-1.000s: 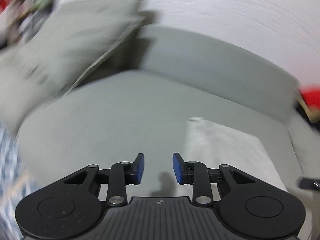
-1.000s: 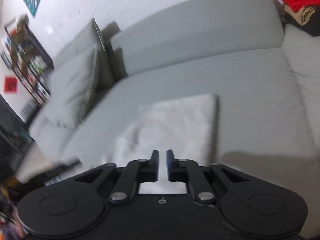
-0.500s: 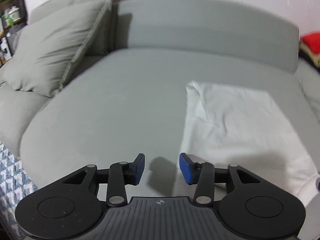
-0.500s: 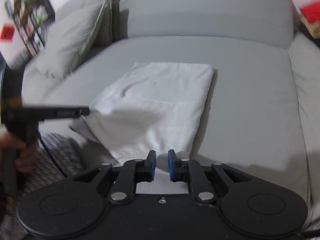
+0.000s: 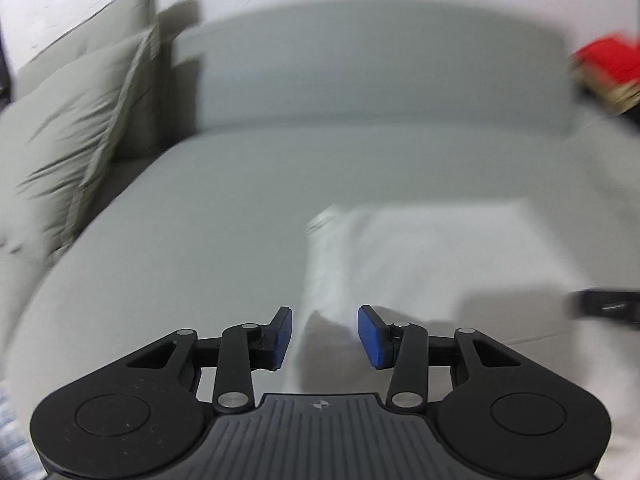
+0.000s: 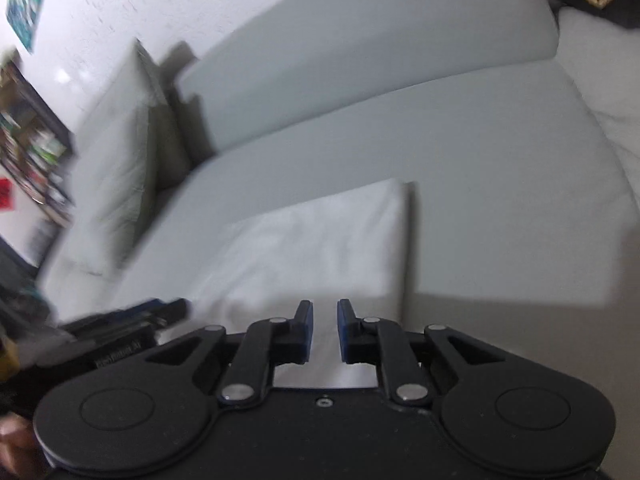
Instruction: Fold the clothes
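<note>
A: Item: white garment, folded, flat on the grey sofa seat; long axis toward the backrest.
B: Surroundings?
A: Cushions left, red cloth far right.
B: Claws?
A: Left gripper parted, straddling the garment's edge; right gripper narrow, closing, above its near end.

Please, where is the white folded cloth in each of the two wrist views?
Left wrist: white cloth lies lower right, on the sofa seat.
Right wrist: white cloth lies at centre, just beyond the fingertips.
Shared landmark: grey sofa backrest behind it.
</note>
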Demonstrator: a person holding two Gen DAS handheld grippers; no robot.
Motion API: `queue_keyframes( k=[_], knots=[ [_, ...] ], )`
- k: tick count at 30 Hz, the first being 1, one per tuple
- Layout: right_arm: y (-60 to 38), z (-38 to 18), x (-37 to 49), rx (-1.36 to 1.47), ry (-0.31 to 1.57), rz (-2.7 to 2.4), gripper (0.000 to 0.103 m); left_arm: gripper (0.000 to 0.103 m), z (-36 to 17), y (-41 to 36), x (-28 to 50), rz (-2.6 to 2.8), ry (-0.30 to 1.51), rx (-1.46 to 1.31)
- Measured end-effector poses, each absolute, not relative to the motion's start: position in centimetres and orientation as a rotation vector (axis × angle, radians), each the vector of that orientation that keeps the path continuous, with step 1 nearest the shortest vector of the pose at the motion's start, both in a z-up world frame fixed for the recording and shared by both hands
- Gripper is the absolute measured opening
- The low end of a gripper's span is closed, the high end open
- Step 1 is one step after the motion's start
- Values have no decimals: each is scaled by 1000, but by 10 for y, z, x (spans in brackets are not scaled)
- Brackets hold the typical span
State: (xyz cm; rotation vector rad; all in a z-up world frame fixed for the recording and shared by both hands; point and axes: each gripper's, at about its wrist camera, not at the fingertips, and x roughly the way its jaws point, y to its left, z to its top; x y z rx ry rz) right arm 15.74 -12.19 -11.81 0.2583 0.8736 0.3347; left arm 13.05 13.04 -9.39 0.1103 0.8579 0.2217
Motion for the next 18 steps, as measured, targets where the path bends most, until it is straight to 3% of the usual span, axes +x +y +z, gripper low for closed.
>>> queue_keyframes(
  k=[8, 13, 18],
  knots=[
    [-158, -116, 152, 339, 845, 246, 17, 41, -64, 165, 99, 172, 807, 3],
    [-155, -113, 182, 483, 846, 303, 17, 41, -56, 140, 138, 103, 735, 62],
    [-122, -134, 226, 576, 880, 465, 17, 42, -85, 114, 187, 91, 693, 165]
  ],
)
